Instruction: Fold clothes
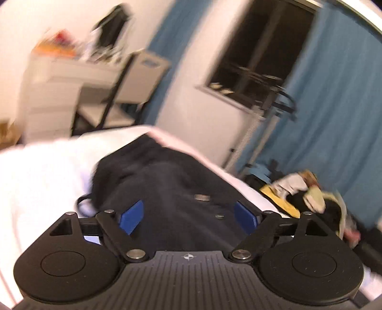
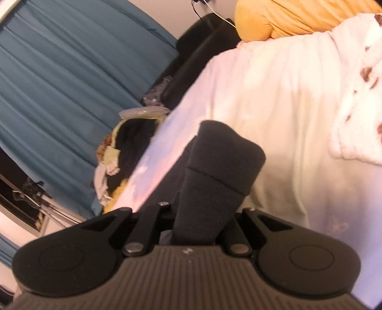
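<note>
A dark navy garment (image 1: 167,181) with small metal buttons lies spread on the white bed (image 1: 47,171). My left gripper (image 1: 188,218) hovers just above it, open, both blue pads (image 1: 131,219) wide apart with nothing pinched between them. In the right wrist view a thick folded part of the same dark garment (image 2: 222,167) rises out of my right gripper (image 2: 200,221), which is shut on it. The cloth hides that gripper's fingertips. Behind it stretches the white bed (image 2: 274,95).
A heap of mixed clothes (image 1: 310,198) lies on the floor beside the bed, before a blue curtain (image 1: 334,107). White drawers (image 1: 47,95) and a chair (image 1: 114,95) stand beyond. A yellow pillow (image 2: 286,19) and a spotted blanket (image 2: 358,95) lie on the bed.
</note>
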Available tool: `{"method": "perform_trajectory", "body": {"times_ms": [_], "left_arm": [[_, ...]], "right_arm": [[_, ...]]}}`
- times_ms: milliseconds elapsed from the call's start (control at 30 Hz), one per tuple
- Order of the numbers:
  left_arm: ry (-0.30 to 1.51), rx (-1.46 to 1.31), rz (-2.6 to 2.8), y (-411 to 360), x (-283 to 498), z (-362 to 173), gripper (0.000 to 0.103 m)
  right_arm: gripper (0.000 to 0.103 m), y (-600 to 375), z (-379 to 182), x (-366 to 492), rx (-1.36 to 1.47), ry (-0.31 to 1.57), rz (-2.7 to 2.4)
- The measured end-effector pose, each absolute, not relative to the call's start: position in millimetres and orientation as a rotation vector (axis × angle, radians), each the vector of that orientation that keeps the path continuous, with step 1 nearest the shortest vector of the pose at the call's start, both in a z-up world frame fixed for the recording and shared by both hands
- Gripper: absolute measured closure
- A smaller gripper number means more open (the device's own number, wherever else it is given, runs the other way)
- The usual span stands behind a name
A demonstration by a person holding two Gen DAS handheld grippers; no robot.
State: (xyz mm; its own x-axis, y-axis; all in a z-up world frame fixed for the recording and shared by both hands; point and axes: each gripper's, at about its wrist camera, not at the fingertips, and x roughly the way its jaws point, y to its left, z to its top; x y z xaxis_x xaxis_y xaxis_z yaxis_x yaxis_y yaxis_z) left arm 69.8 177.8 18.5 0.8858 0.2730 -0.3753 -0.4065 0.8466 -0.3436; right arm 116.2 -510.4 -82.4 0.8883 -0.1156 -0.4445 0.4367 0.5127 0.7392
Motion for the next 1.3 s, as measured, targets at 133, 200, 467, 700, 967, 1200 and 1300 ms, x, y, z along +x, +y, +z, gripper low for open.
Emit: {"method": "perform_trajectory", "body": {"times_ms": [133,200,467,700,967,1200,1300], "left_arm": [[0.33,-0.309,0.252,124.4,89.2,22.9,0.014],[0.36,-0.253,0.181,93.2,105.2,18.6,0.014],[0.474,-0.043,-0.071,4.3,169.3,-43.0,0.014],[0.605,0.031,-0.098,-5.7,190.2,-89.2,0.009],[0.435,-0.254,-0.119,32.6,161.0,-33.3,0.009],[0.214,-0.538,0.056,121.4,132.4,5.8,0.009],[0.158,-0.632,0.117,162.7,128.8,6.8,0.009]], "right_arm": [[0.095,-515.8,-89.8,109.1,1.035,0.372,-0.343],[0.095,-518.5,-94.6,102.8,1.069,0.376,-0.344],[0.095,-508.8,-77.2,95.9,0.993,0.325,-0.316],[0.095,-472.0,-39.2,105.1,0.779,0.28,-0.318],[0.095,-315.8,35.1,150.2,0.366,0.195,-0.164],[0.095,-121.4,13.1,177.1,0.098,0.201,0.127],[0.095,-45.3,-29.2,180.8,-0.027,0.271,0.282]]}}
